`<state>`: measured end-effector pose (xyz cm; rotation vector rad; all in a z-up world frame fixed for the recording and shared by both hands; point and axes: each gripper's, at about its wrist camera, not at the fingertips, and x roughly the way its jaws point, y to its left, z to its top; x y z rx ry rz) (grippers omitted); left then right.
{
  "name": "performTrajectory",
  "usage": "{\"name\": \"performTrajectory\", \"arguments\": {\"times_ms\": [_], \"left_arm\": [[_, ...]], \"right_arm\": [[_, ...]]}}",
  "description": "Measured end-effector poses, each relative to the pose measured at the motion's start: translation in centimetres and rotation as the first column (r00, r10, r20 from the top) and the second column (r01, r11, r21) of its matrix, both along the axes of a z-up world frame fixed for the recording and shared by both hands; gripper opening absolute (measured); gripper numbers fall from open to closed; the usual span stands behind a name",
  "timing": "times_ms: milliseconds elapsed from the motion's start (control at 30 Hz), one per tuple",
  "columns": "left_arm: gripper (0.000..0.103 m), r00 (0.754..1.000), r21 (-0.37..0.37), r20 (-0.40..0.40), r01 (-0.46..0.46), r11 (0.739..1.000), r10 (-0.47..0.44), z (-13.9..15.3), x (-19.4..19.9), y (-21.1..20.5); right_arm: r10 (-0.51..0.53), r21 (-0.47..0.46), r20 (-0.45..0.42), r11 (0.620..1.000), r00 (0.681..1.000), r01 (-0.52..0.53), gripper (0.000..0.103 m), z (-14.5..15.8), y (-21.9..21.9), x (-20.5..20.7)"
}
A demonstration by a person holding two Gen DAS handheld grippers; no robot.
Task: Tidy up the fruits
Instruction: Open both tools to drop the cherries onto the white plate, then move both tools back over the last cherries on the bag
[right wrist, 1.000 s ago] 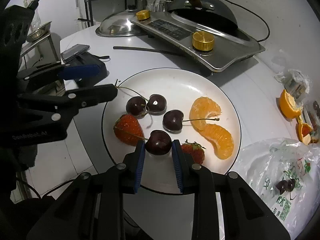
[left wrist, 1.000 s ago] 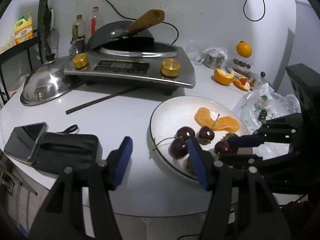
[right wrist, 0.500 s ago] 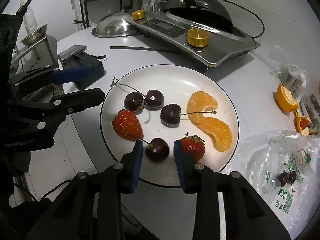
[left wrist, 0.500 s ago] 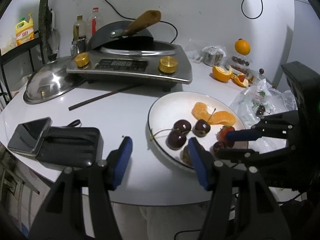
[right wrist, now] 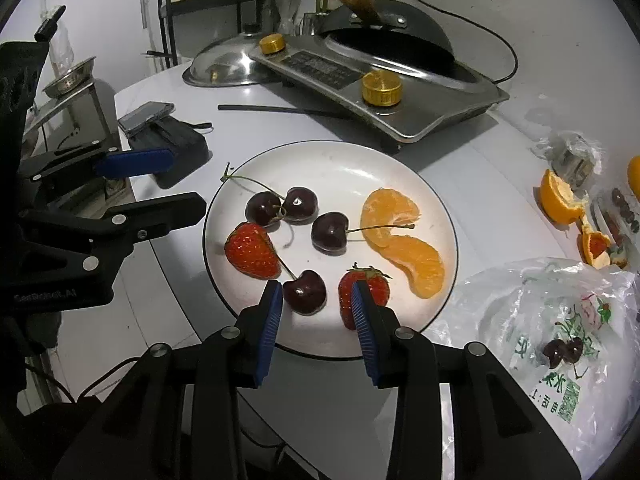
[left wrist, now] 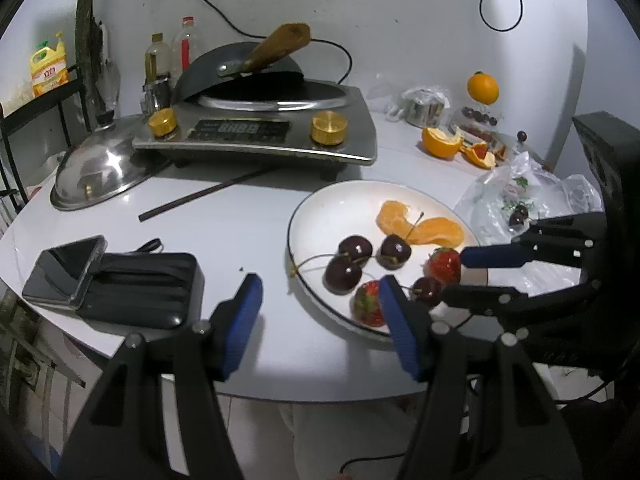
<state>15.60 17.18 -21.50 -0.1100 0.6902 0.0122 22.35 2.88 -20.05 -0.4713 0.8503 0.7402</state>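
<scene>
A white plate (right wrist: pixel 340 172) holds several dark cherries, two strawberries and two orange segments (right wrist: pixel 404 240). My right gripper (right wrist: pixel 316 288) stands open low over the plate's near rim. One cherry (right wrist: pixel 305 292) lies on the plate between its blue pads, which no longer press it. A strawberry (right wrist: pixel 370 286) sits just behind the right pad. The same cherry (left wrist: pixel 427 291) lies beside the right gripper (left wrist: pixel 460 276) in the left wrist view. My left gripper (left wrist: pixel 319 282) is open with nothing in it, over the table left of the plate (left wrist: pixel 340 208).
An induction cooker (left wrist: pixel 260 136) with a pan stands at the back, a steel lid (left wrist: pixel 96 172) to its left. A black chopstick (left wrist: pixel 208 194), a phone on a black pouch (left wrist: pixel 136 288), a plastic bag with cherries (right wrist: pixel 560 320) and orange peels (right wrist: pixel 560 200) surround the plate.
My right gripper was shut on the cherry; its jaws have spread and the cherry now rests on the plate. The left gripper has hardly moved.
</scene>
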Motion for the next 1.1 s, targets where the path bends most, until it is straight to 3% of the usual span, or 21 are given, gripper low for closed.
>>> {"name": "performTrajectory", "arguments": {"times_ms": [433, 500, 567, 1100], "left_arm": [[0.064, 1.000, 0.018, 0.007, 0.010, 1.000, -0.010, 1.6, 0.1, -2.6], [0.074, 1.000, 0.020, 0.012, 0.012, 1.000, -0.012, 1.8, 0.2, -3.0], [0.076, 1.000, 0.022, 0.016, 0.015, 1.000, -0.015, 2.0, 0.2, -3.6], [0.076, 0.996, 0.057, 0.008, 0.083, 0.995, -0.083, 3.2, 1.5, -9.6]], "right_arm": [[-0.013, 0.039, 0.041, 0.999, 0.999, 0.011, 0.038, 2.2, -2.7, -0.4], [-0.020, 0.049, 0.047, 0.999, 0.999, 0.018, 0.038, 2.5, -3.4, -0.4], [-0.024, 0.056, 0.049, 0.998, 0.999, 0.021, 0.038, 2.6, -3.9, -0.3], [-0.078, 0.111, 0.061, 0.991, 0.995, 0.071, 0.038, 3.6, -9.8, 0.3]]}}
